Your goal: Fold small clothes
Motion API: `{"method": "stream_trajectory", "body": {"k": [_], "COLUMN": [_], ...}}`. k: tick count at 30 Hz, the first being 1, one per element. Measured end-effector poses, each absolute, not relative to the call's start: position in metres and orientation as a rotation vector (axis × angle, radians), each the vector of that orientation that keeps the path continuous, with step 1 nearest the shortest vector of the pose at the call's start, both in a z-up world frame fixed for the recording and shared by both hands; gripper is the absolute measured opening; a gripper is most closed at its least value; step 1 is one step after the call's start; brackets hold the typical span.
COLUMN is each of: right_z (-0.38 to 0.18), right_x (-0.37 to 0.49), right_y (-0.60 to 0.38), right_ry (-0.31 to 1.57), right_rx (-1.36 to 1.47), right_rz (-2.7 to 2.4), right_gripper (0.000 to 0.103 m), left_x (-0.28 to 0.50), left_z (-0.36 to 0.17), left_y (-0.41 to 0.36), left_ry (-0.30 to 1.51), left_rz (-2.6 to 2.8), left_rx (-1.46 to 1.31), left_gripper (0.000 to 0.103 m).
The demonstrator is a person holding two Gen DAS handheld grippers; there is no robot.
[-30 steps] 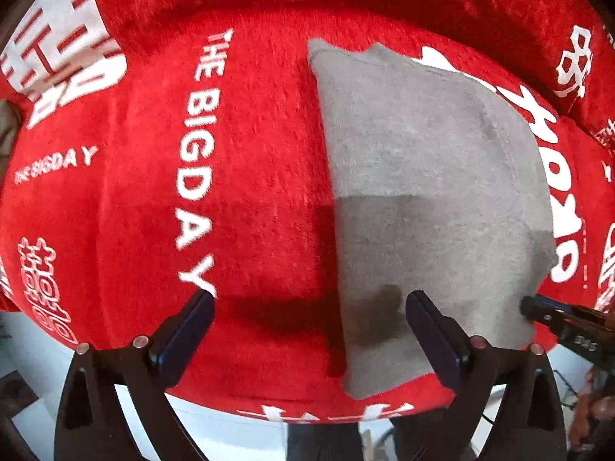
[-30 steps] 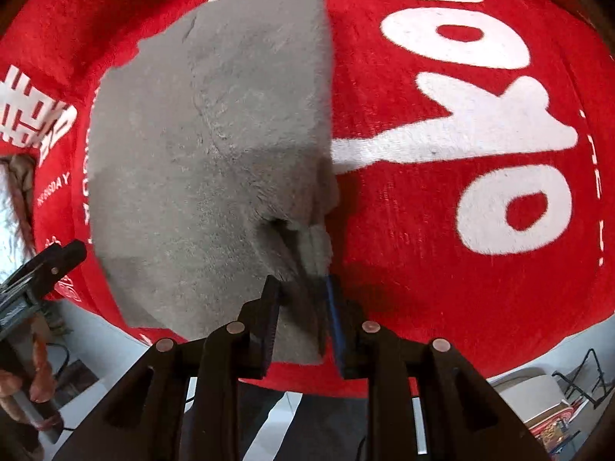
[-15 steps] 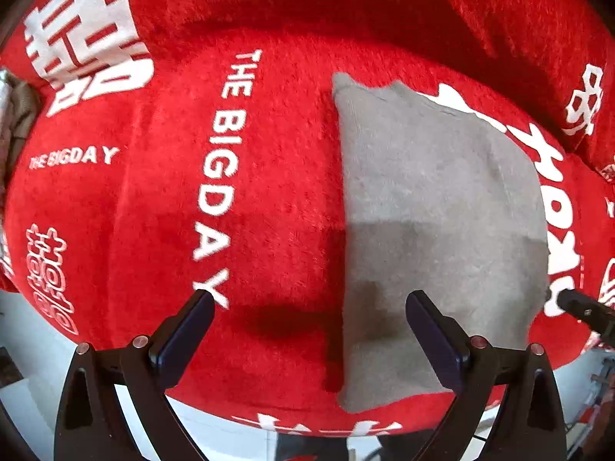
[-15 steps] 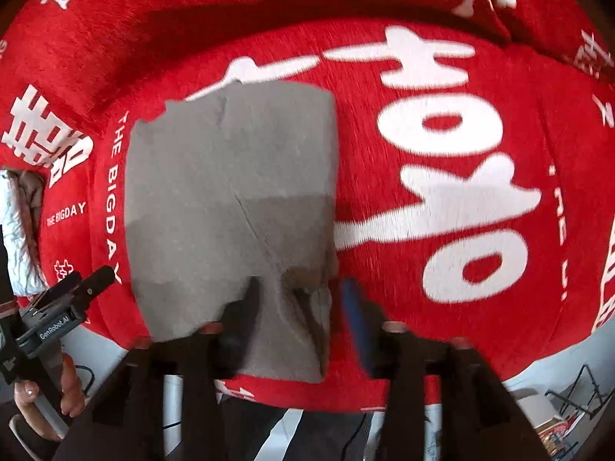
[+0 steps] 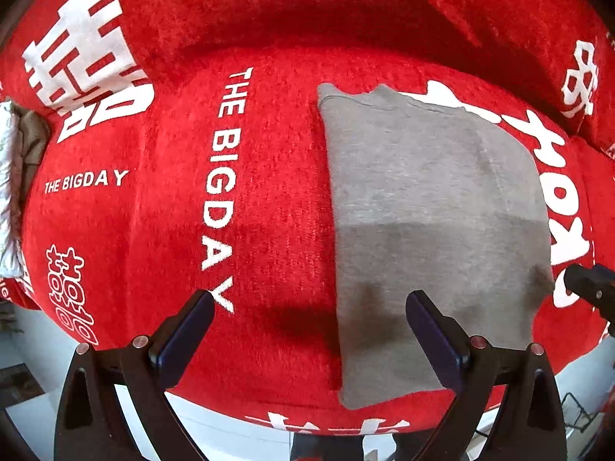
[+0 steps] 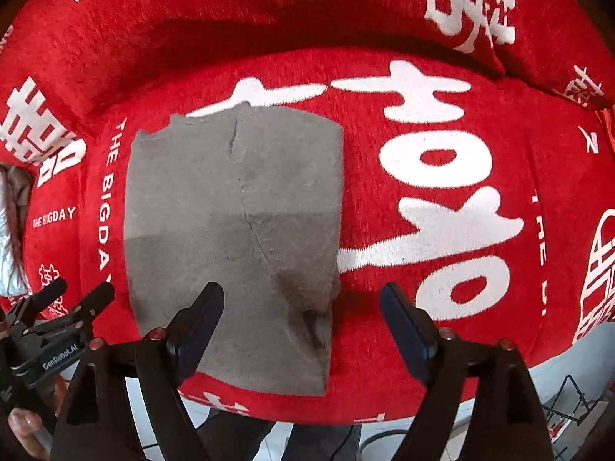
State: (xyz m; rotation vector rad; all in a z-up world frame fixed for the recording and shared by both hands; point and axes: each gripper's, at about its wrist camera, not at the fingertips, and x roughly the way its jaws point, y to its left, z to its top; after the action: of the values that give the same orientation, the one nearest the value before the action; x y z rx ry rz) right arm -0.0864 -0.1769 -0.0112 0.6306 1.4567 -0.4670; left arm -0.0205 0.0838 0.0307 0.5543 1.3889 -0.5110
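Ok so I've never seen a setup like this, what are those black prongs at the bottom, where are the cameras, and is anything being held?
A person holds a two-finger gripper in each hand, with a camera on each looking along its fingers. One picture looks past the left gripper, the other past the right gripper. Below lies a folded grey garment on a red cover printed with white lettering. Nothing is held: the left stands open, and the right's jaws are opening above the garment's edge.
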Motion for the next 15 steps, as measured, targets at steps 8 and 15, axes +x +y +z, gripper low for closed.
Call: {"method": "stream_trajectory", "body": {"k": [8, 15], "right_z": [-0.008, -0.01], "right_x": [-0.084, -0.081], "right_y": [-0.172, -0.164], "right_ry": [1.451, 1.491], "right_rx": [0.593, 0.528], "right_rz": [-0.488, -0.501], "right_gripper": [0.086, 0.086], "left_x": [-0.027, -0.03], "left_z": [0.039, 0.043], "left_y": [0.077, 0.072], "left_ry": [1.377, 1.365], "left_rz": [-0.519, -0.541], "left_rx": [0.54, 0.553], "left_gripper": [0.1, 0.1]}}
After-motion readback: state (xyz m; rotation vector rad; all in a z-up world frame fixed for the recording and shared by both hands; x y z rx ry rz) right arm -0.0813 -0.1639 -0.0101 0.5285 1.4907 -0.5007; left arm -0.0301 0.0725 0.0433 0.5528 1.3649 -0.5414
